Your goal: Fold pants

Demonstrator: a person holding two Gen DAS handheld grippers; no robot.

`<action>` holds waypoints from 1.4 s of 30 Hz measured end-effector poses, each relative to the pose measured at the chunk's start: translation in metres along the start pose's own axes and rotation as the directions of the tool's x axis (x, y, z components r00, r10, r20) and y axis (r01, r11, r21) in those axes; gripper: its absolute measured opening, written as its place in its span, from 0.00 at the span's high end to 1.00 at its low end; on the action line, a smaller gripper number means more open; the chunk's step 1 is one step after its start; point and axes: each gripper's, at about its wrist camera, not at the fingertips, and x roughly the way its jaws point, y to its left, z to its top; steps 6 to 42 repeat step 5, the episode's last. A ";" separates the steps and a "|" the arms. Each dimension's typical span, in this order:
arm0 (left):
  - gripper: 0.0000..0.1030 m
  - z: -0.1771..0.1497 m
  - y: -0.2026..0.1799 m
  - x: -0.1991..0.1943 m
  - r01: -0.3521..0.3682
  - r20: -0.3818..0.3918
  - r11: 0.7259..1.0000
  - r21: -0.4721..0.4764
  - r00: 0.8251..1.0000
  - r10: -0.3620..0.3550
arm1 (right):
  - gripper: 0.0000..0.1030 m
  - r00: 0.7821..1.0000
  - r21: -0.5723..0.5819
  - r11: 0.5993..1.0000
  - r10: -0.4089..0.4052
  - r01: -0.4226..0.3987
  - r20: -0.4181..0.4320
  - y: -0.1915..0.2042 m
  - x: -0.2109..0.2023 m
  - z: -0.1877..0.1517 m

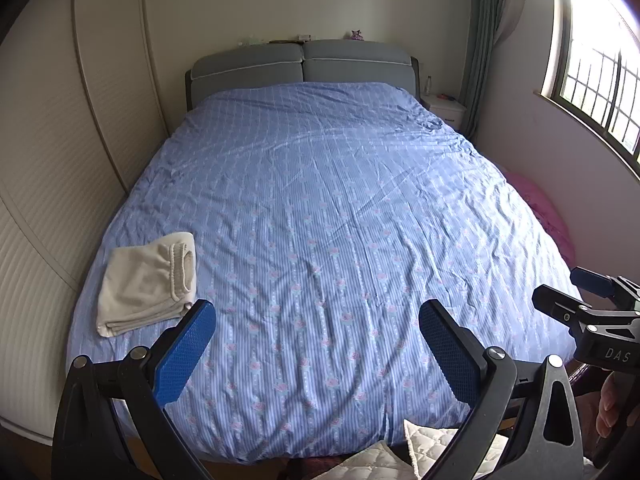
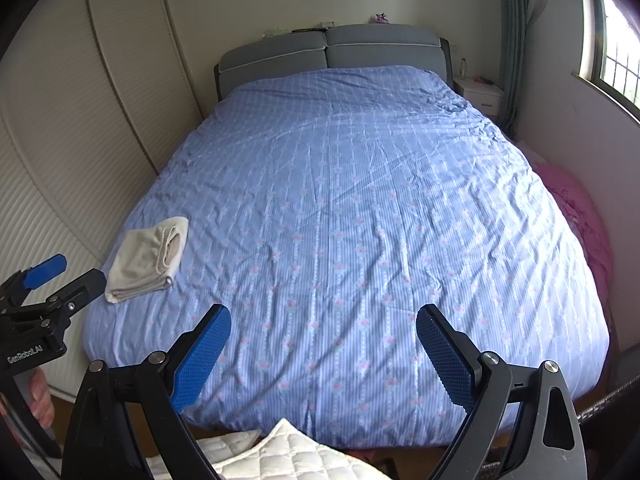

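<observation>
Cream pants (image 1: pixel 148 282) lie folded in a neat stack at the near left of the blue bed cover (image 1: pixel 320 200), waistband facing right. They also show in the right wrist view (image 2: pixel 146 260). My left gripper (image 1: pixel 318 354) is open and empty, held above the foot of the bed, to the right of the pants. My right gripper (image 2: pixel 324 356) is open and empty, also above the foot of the bed. The right gripper shows at the right edge of the left wrist view (image 1: pixel 588 308). The left gripper shows at the left edge of the right wrist view (image 2: pixel 52 284).
A ribbed white wardrobe (image 1: pixel 52 184) runs along the left of the bed. A grey headboard (image 1: pixel 304 64) and white nightstand (image 1: pixel 448 110) stand at the far end. A pink cloth (image 2: pixel 580 216) lies by the window wall. A quilted white fabric (image 2: pixel 288 456) sits below the bed's foot.
</observation>
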 end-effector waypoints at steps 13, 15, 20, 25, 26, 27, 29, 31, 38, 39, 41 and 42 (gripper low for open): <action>0.00 0.000 0.005 0.007 0.012 -0.012 1.000 -0.007 1.000 -0.012 | 0.08 1.000 0.001 1.000 -0.001 0.001 -0.012 -0.002 0.004 0.001; 0.00 0.000 0.005 0.007 0.012 -0.012 1.000 -0.007 1.000 -0.012 | 0.08 1.000 0.001 1.000 -0.001 0.001 -0.012 -0.002 0.004 0.001; 0.00 0.000 0.005 0.007 0.012 -0.012 1.000 -0.007 1.000 -0.012 | 0.08 1.000 0.001 1.000 -0.001 0.001 -0.012 -0.002 0.004 0.001; 0.00 0.000 0.005 0.007 0.012 -0.012 1.000 -0.007 1.000 -0.012 | 0.08 1.000 0.001 1.000 -0.001 0.001 -0.012 -0.002 0.004 0.001; 0.00 0.000 0.005 0.007 0.012 -0.012 1.000 -0.007 1.000 -0.012 | 0.08 1.000 0.001 1.000 -0.001 0.001 -0.012 -0.002 0.004 0.001; 0.00 0.000 0.005 0.007 0.012 -0.012 1.000 -0.007 1.000 -0.012 | 0.08 1.000 0.001 1.000 -0.001 0.001 -0.012 -0.002 0.004 0.001; 0.00 0.000 0.005 0.007 0.012 -0.012 1.000 -0.007 1.000 -0.012 | 0.08 1.000 0.001 1.000 -0.001 0.001 -0.012 -0.002 0.004 0.001; 0.00 0.000 0.005 0.007 0.012 -0.012 1.000 -0.007 1.000 -0.012 | 0.08 1.000 0.001 1.000 -0.001 0.001 -0.012 -0.002 0.004 0.001; 0.00 0.000 0.005 0.007 0.012 -0.012 1.000 -0.007 1.000 -0.012 | 0.08 1.000 0.001 1.000 -0.001 0.001 -0.012 -0.002 0.004 0.001; 0.00 0.000 0.005 0.007 0.012 -0.012 1.000 -0.007 1.000 -0.012 | 0.08 1.000 0.001 1.000 -0.001 0.001 -0.012 -0.002 0.004 0.001; 0.00 0.000 0.005 0.007 0.012 -0.012 1.000 -0.007 1.000 -0.012 | 0.08 1.000 0.001 1.000 -0.001 0.001 -0.012 -0.002 0.004 0.001; 0.00 0.000 0.005 0.007 0.012 -0.012 1.000 -0.007 1.000 -0.012 | 0.08 1.000 0.001 1.000 -0.001 0.001 -0.012 -0.002 0.004 0.001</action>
